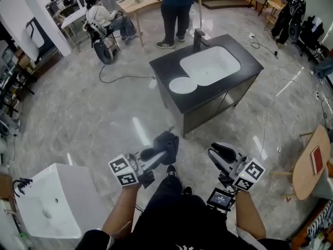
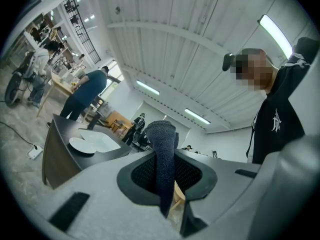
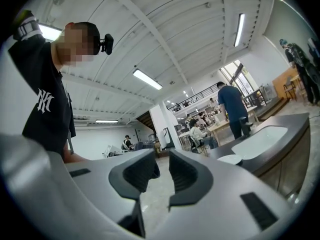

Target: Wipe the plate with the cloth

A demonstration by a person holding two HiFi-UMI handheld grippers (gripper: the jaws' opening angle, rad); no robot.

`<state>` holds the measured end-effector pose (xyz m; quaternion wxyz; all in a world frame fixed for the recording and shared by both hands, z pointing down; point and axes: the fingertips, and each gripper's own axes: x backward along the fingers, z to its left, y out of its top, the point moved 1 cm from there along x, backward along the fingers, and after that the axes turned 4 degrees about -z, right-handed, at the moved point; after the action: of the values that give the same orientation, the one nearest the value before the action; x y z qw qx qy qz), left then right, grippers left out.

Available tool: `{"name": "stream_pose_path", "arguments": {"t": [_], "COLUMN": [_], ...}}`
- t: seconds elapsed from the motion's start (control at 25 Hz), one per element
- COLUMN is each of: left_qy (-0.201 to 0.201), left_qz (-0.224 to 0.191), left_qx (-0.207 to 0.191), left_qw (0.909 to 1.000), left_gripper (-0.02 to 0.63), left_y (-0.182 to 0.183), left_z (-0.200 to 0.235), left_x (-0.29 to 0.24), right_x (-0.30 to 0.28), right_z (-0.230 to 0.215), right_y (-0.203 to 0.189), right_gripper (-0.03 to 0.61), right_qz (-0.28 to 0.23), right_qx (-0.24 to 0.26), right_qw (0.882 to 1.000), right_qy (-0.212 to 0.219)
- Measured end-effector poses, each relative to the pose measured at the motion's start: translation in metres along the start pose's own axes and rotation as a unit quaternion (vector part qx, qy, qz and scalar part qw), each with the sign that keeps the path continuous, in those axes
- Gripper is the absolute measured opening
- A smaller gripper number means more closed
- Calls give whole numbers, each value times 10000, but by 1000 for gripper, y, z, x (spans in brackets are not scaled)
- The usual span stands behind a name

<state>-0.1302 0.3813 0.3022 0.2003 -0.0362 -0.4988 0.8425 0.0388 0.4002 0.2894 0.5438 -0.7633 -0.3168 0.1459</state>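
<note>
Dark cloth [image 1: 167, 140] is pinched tight in the left gripper [image 1: 160, 153], low in the frame's middle. The right gripper [image 1: 217, 152] has its jaws parted and holds nothing. The white plate [image 1: 183, 85] waits upper middle on the black counter [image 1: 164, 69], well apart. Best to walk close first, then rub flat.

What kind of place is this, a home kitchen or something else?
Probably a large open lab or showroom hall, not a home: the sink cabinet stands alone on a polished floor, cables trail across it, and people work at tables behind.
</note>
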Motion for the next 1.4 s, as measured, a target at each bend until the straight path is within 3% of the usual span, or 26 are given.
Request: {"name": "stream_pose_path", "arguments": {"t": [0.56,0.8,1.16,1.4], "left_qy": [-346,-387,-13,294], "left_qz": [283,377,586,627], "left_qx": [305,580,1009,1177], "left_qw": [9985,9969,9932,9906], "left_gripper": [52,52,52,52], "left_y": [57,60,47,40], "left_z": [144,185,265,325], "left_x": [-37,-73,-147,-206], "right_x": [-115,-135,-156,-183], "right_z": [-102,-145,-272,-368], "right_y": [18,20,8,-18], "right_gripper": [75,77,80,52], "right_qz": [189,387,554,1197], "right_qx": [-175,-273,-860,-1351], "right_qw": [9987,9976,9938,9830], "right_qy": [-435,-501,-439,-346]}}
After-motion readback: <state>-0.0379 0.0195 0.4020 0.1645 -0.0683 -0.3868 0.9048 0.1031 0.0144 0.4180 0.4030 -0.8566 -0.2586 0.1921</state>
